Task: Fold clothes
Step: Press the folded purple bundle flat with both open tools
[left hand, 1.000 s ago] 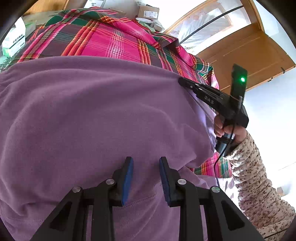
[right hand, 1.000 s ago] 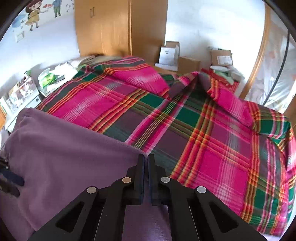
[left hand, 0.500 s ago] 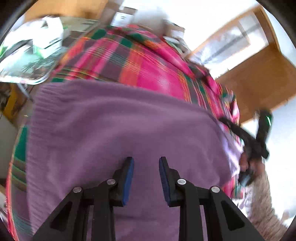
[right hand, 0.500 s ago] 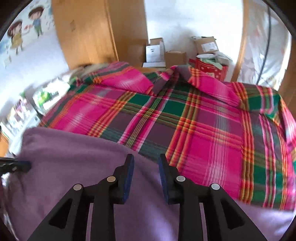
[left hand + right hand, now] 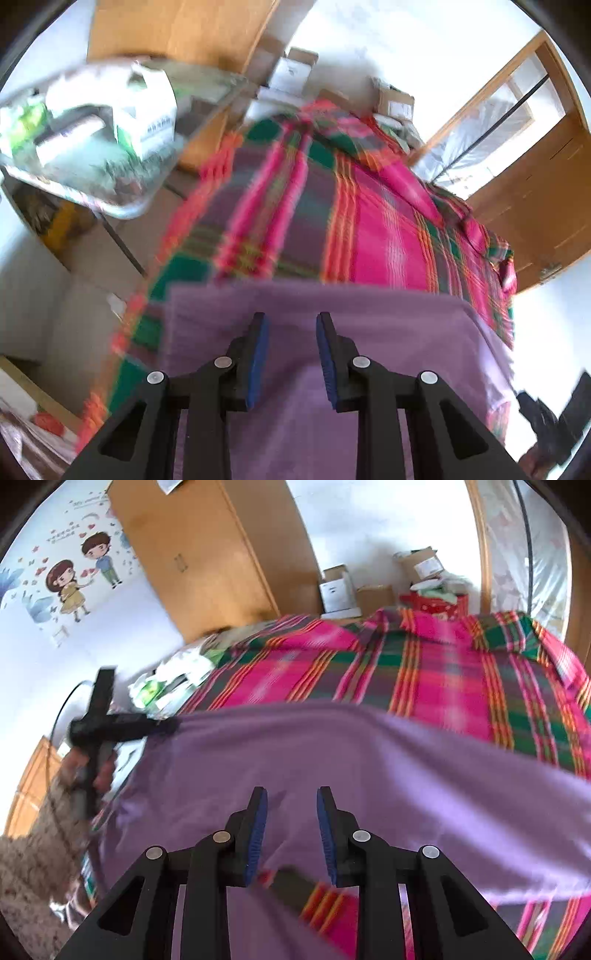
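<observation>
A wooden wardrobe (image 5: 221, 554) stands against white walls beside a cartoon wall sticker (image 5: 74, 579).

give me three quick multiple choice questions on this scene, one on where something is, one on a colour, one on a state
1. What does the garment lie on?
A. a plaid bedspread
B. a wooden floor
C. a glass desk

2. What colour is the garment?
A. yellow
B. purple
C. white

3. How do the right gripper's fingers stand?
A. shut on cloth
B. apart, holding nothing
C. out of view

Key:
1 A: the garment is spread over the plaid bedspread.
2 B: it is plainly purple in both views.
3 B: the right gripper shows a clear gap between its fingers, with nothing between them.
</observation>
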The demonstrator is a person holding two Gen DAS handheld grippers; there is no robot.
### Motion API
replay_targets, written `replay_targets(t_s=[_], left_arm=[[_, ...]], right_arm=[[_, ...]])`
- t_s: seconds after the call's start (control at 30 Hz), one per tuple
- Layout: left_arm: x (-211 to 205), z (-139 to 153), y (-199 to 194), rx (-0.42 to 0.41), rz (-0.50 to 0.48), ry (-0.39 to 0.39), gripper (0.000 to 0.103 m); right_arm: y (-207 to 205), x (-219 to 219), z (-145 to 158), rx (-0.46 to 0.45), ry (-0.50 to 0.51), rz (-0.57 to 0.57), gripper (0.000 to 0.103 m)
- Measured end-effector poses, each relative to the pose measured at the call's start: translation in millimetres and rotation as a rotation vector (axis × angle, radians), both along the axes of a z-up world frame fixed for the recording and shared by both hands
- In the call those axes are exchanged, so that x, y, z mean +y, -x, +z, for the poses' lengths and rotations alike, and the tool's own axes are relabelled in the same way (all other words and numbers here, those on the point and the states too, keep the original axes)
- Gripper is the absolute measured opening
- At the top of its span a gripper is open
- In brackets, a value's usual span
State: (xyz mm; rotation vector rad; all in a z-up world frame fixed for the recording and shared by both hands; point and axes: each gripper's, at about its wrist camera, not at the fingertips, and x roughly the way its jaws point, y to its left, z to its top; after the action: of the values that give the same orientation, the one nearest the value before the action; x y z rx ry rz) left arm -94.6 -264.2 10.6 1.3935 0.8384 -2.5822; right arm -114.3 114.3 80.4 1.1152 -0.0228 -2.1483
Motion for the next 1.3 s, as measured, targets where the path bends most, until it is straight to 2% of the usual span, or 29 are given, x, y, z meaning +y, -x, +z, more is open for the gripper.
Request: replay_targets(t_s=[0.1, 0.17, 0.27, 0.4, 0.57, 0.63, 0.67, 0.87, 1.0, 1.03, 1.1, 1.3], left_arm=[[0.4, -4.2, 10.6, -0.052, -0.015, 0.067, 0.028], [7.6, -2.3, 11.5, -0.052, -0.042, 0.106, 0.028], [19.0, 5.3, 9.8, -0.045, -0.041, 0.294, 0.028], [26.3, 4.0, 11.7, -0.032, -0.082, 0.375, 0.028], [39.9, -5.1, 18.5, -0.060, -0.153, 0.488, 0.028], [46.2, -6.4, 18.9, -0.057, -0.190, 0.527, 0.028], [45.9, -8.3, 21.4, -0.057, -0.207, 0.522, 0.028], [40.5, -9.0, 22.5, -0.027, -0.252, 0.460, 0.030], [44.2, -10.0, 20.5, -0.005, -0.286, 0.463, 0.029], [44.2, -10.2, 20.3, 0.000, -0.293, 0.462, 0.026], [39.8, -9.7, 22.7, 0.000, -0.276, 0.448, 0.003], [26.5, -9.1, 28.0, 0.013, -0.197, 0.401, 0.001]], right_arm=[[-21.6, -2.2, -3.5, -0.028, 0.041, 0.014, 0.029], [-31.6, -3.2, -4.7, -0.034, 0.062, 0.015, 0.029], [-39.9, -4.0, -9.3, -0.069, 0.103, 0.003, 0.029], [-48.0, -12.3, -19.3, -0.109, 0.116, 0.010, 0.030], [-54.8, -24.7, -27.6, -0.153, 0.146, 0.039, 0.031], [-56.8, -31.3, -32.4, -0.171, 0.148, 0.048, 0.034], [-57.8, -35.6, -35.4, -0.185, 0.150, 0.057, 0.038], [-62.9, -53.6, -47.4, -0.227, 0.150, 0.089, 0.039], [-66.2, -60.8, -54.3, -0.240, 0.145, 0.105, 0.039], [-66.9, -62.4, -55.4, -0.240, 0.141, 0.108, 0.039], [-67.9, -64.2, -57.8, -0.250, 0.142, 0.112, 0.039], [-71.4, -62.9, -64.5, -0.272, 0.143, 0.106, 0.039]])
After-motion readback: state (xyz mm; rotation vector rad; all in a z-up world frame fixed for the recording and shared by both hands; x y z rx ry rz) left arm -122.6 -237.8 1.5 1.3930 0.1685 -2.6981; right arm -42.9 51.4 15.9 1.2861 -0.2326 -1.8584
